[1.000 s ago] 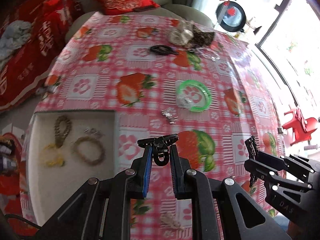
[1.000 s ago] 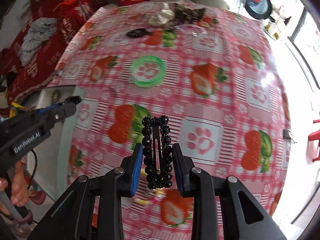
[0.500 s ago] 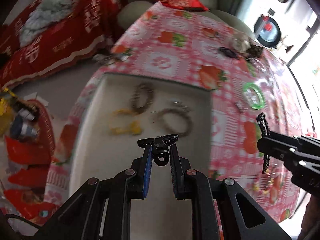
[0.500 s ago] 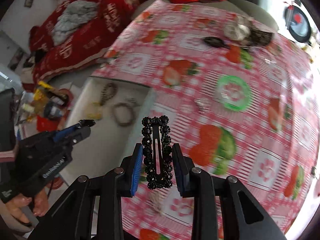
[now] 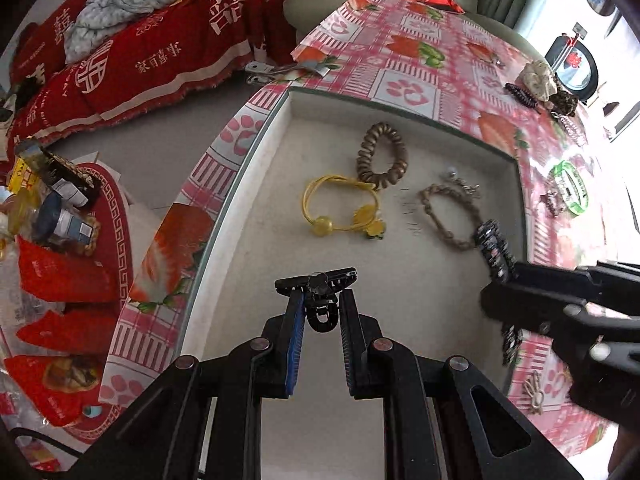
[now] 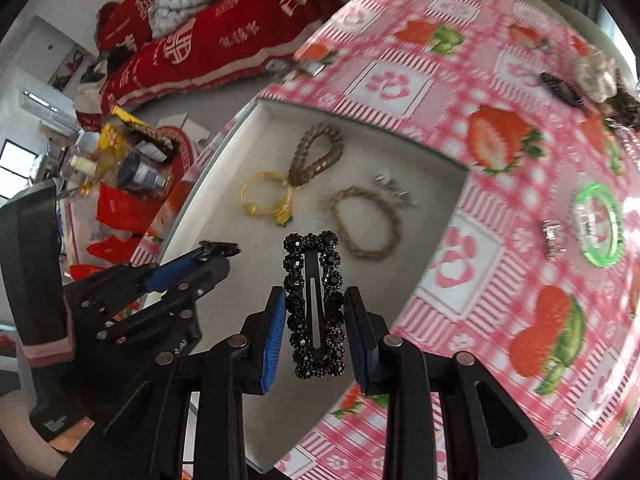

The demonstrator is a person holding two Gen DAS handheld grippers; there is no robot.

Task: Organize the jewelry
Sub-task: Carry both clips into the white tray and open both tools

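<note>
Both grippers point steeply down over the open white tray (image 5: pixel 256 184) set at the table edge. The left gripper (image 5: pixel 316 300), at lower centre of its own view, is clenched on a small black claw clip (image 5: pixel 318 288) whose toothed bar lies across its fingertips; in the right wrist view it enters from the lower left, over the tray's near side. The right gripper (image 6: pixel 316 316), at lower centre of its view, grips a black beaded snap clip (image 6: pixel 314 308) standing upright between its blue pads, above the tray's lower right part.

Four pieces lie inside the tray: one brown spiral hair tie (image 5: pixel 382 156) at the upper middle, one yellow hair tie with charms (image 5: pixel 340 210) touching it at left, one braided tan bracelet (image 5: pixel 450 216) to the right, and one small silver piece (image 5: pixel 460 180) just above that bracelet.

On the pink strawberry tablecloth (image 6: pixel 480 92), right of the tray, sit one green bangle (image 6: pixel 598 224), one small silver clip (image 6: pixel 554 238) beside it, and one dark hair clip (image 6: pixel 560 88) at upper right.
</note>
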